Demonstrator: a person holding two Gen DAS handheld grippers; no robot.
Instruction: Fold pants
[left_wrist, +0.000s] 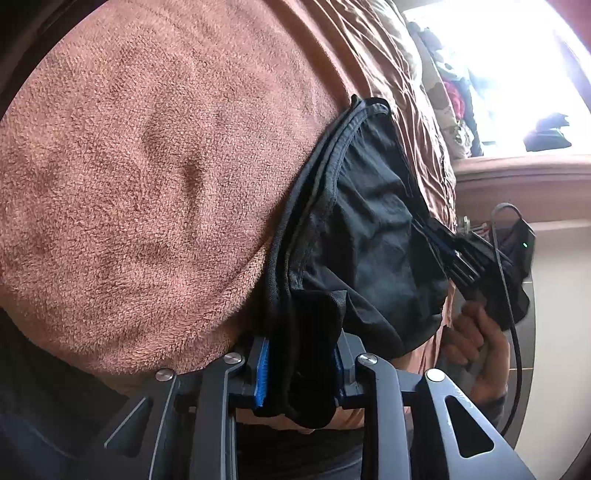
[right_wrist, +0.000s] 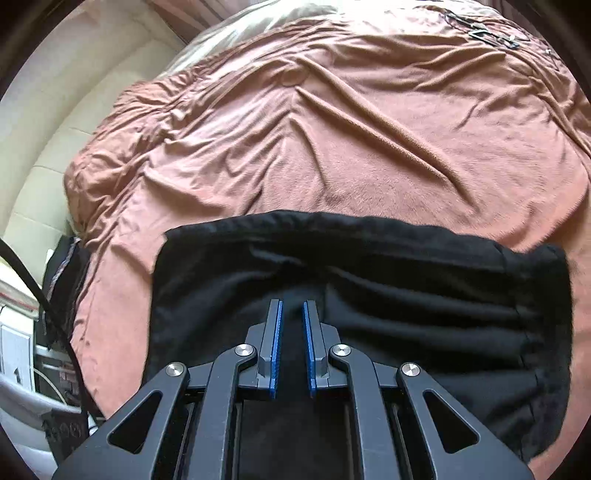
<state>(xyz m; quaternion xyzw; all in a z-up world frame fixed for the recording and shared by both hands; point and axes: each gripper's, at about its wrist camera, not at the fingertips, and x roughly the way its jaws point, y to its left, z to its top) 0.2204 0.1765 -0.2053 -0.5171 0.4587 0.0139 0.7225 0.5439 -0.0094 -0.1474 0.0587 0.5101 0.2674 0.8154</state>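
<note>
Black pants (left_wrist: 369, 229) hang bunched over the edge of a bed, beside a pink terry blanket (left_wrist: 147, 166). My left gripper (left_wrist: 299, 369) is shut on a thick fold of the pants near the waistband, with black cloth filling the space between its blue pads. At the right of the left wrist view, my right gripper (left_wrist: 443, 243) grips the far side of the same garment, held by a hand (left_wrist: 480, 332). In the right wrist view the pants (right_wrist: 406, 295) lie as a wide black band on the pink bedcover (right_wrist: 332, 129). My right gripper (right_wrist: 293, 303) pinches a raised ridge of that cloth.
A bright window (left_wrist: 498, 55) and a wooden ledge (left_wrist: 517, 177) are at the right. A black cable (left_wrist: 513, 295) runs down by the hand. A cream wall (right_wrist: 55, 129) and floor clutter (right_wrist: 55, 350) border the bed's left side. A small dark object (right_wrist: 491, 37) lies far back.
</note>
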